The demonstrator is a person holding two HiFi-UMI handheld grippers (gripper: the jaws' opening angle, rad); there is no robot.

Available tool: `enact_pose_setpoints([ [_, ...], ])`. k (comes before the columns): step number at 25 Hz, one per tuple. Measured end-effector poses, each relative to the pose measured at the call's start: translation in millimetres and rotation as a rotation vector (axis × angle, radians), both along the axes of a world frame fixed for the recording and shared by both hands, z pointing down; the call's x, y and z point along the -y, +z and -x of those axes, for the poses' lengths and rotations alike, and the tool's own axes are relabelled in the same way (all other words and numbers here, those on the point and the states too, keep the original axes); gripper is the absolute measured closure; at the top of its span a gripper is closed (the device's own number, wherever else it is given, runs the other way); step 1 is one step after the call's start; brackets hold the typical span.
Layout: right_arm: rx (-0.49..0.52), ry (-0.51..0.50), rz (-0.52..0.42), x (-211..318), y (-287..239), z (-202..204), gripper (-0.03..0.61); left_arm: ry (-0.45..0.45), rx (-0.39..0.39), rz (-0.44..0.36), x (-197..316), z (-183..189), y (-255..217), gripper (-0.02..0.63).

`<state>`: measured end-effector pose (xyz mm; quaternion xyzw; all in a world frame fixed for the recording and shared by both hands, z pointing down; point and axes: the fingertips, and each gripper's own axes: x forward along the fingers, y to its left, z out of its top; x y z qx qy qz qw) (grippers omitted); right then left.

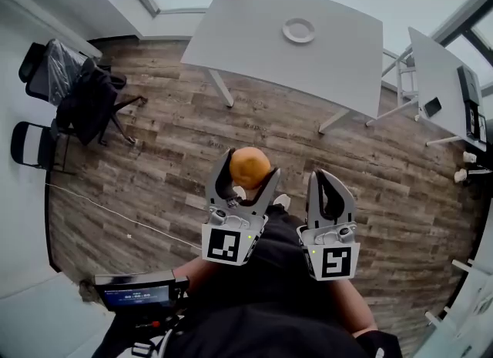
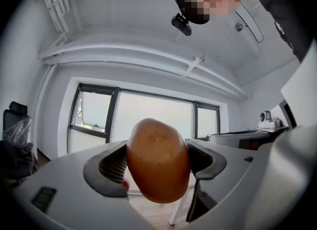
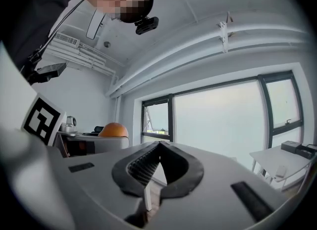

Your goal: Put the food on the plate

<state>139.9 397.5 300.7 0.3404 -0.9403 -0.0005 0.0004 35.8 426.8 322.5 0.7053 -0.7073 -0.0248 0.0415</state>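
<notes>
Two office chairs (image 1: 31,147) stand at the far left of the head view on the wooden floor (image 1: 154,156), and a dark garment (image 1: 88,102) is draped over the farther one. Below them, close to the person's body, a small screen (image 1: 139,296) glows blue.

Next comes the left gripper (image 1: 248,165), held level out in front of the person. Its fingers (image 2: 111,167) are spread wide and clamped on the food, a brown potato (image 2: 158,160), one ribbed pad pressing each flank. The potato sits upright between them and pokes out above and below the pads, hanging in the air over the floor.

Beyond it, a white worktop (image 1: 254,33) carries the round white plate (image 1: 286,31), which has nothing on it. The potato is well apart from that plate.

Just beside the left gripper is the right gripper (image 1: 330,183), also level. Its fingers (image 3: 143,167) are clenched together, tips touching, with nothing between them.

At the far right a second white worktop (image 1: 431,68) stands at an angle, with a small dark flat object (image 1: 432,106) lying on it.
</notes>
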Motion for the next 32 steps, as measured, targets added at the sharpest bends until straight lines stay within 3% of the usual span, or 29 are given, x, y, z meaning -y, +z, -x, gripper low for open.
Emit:
enact_pose_setpoints([
  [14,0.055,0.001,0.03,9,14,-47,0.572,-0.065,0.049,0.009,-2,-25,6,0.272],
  [24,0.061,0.027,0.041,21,17,-68,0.572,-0.04,0.054,0.011,16,-40,6,0.272],
  [32,0.05,0.089,0.036,56,16,-79,0.572,0.02,0.035,0.012,64,-47,12,0.272],
])
